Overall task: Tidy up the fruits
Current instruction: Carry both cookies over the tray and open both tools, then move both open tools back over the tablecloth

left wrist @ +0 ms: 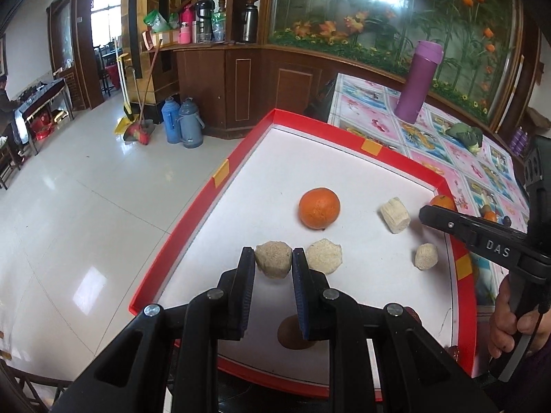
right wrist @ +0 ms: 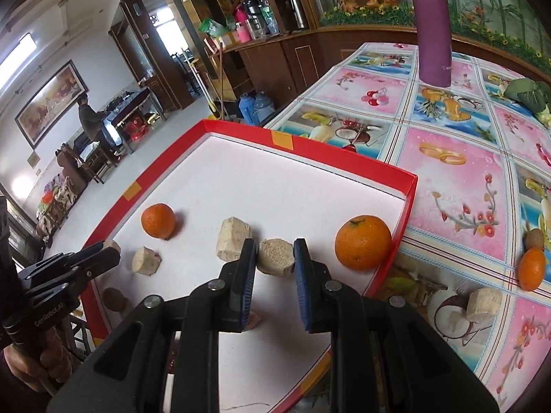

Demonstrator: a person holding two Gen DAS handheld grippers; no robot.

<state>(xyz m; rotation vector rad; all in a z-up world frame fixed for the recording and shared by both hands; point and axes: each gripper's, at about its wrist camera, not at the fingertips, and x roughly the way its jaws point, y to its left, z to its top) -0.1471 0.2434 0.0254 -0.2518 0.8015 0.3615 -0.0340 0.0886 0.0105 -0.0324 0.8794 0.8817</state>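
Note:
My left gripper (left wrist: 273, 254) is shut on a beige fibrous chunk (left wrist: 273, 268) low over the white floor of the red-rimmed tray (left wrist: 241, 144). My right gripper (right wrist: 274, 246) is shut on a similar chunk (right wrist: 275, 263) near the tray's right wall. Between them in the tray lie an orange (left wrist: 319, 208), a second orange (right wrist: 363, 242), a long chunk (right wrist: 234, 239) and a smaller chunk (right wrist: 146, 261). A brown kiwi (left wrist: 294, 334) sits under my left fingers. On the tablecloth to the right are a small orange (right wrist: 532, 268), a kiwi (right wrist: 533, 237) and a chunk (right wrist: 482, 304).
A tall purple flask (right wrist: 432, 27) stands at the back of the fruit-patterned tablecloth (right wrist: 447, 172), with a green leafy vegetable (right wrist: 528, 94) to its right. The tray's left side overhangs the tiled floor (left wrist: 86, 206). A person sits at a far desk (right wrist: 89, 117).

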